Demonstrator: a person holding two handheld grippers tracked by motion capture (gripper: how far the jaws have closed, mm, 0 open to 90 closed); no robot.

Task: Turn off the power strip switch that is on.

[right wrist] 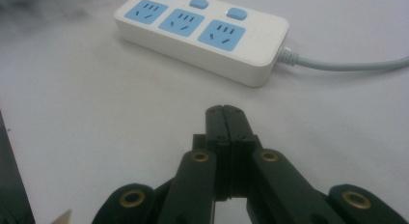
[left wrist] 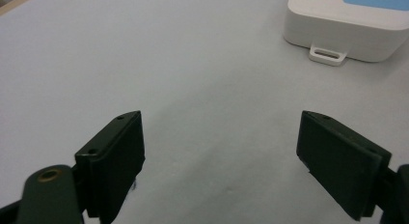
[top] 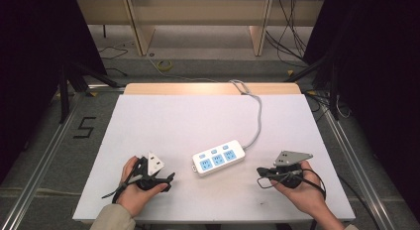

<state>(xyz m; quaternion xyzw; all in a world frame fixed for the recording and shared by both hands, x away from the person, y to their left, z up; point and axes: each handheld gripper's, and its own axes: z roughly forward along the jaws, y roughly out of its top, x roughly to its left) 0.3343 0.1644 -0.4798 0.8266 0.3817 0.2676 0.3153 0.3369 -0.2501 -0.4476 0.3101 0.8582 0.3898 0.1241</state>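
White table: power strip lies mid-front between both grippers (cord trails to the far edge). Left gripper jaws wide, nothing between. Right gripper jaws pressed together, empty, near the strip.

left tool jaws wide apart, right tool jaws pressed together, both hands low

Counting what is lying on the table

One white power strip is sitting at center, showing three blue sockets and three blue buttons; one grey cable is running toward one o'clock; two grippers are resting.
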